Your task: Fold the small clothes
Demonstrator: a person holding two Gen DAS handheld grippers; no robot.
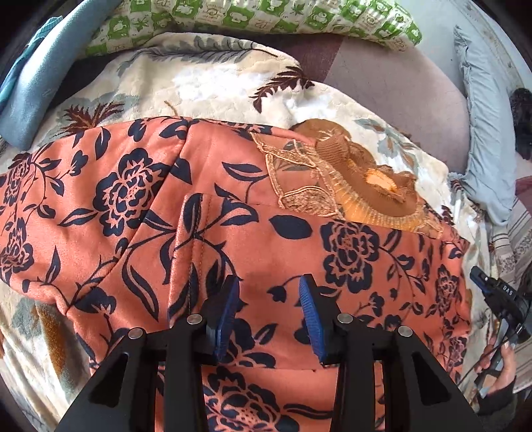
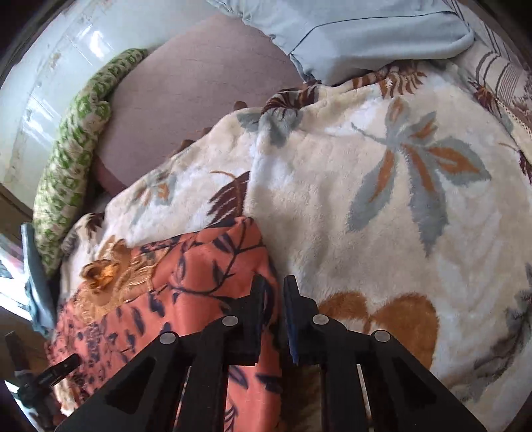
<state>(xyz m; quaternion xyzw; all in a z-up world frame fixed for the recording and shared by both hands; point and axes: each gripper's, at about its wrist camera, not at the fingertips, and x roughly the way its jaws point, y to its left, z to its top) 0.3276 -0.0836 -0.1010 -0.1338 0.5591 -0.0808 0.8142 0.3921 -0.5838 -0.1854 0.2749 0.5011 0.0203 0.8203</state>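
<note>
Left wrist view: the orange floral garment [image 1: 232,212] lies spread over the cream leaf-print blanket [image 1: 206,89], folded over itself, with a seamed edge running down toward the camera. Its brown lace collar piece [image 1: 359,186] sits at the garment's upper right part, near the blanket's far edge. The left gripper [image 1: 269,285] hangs just over the cloth near the garment's near edge, its blue-padded jaws parted with only flat fabric showing in the gap — released, grasping nothing. Beyond the blanket's far edge lie a green checked cloth [image 1: 266,16], a blue towel [image 1: 50,76] at the far left corner and a pale blue pillow [image 1: 485,139] on the right. At the right edge the other gripper's black body and the person's hand [image 1: 498,369] on its grip show.

Right wrist view: the same garment [image 2: 186,275] fills the lower left, bunched at its right-hand edge on the blanket [image 2: 382,206], the lace collar [image 2: 106,269] toward the left. The right gripper [image 2: 274,282] sits at that garment edge, jaws drawn near together with a narrow slit between them; the left finger lies over the orange cloth, yet whether any fabric is pinched I cannot tell. The pale blue pillow [image 2: 365,36] lies past the blanket's far edge, the green cloth [image 2: 76,146] on the left.
</note>
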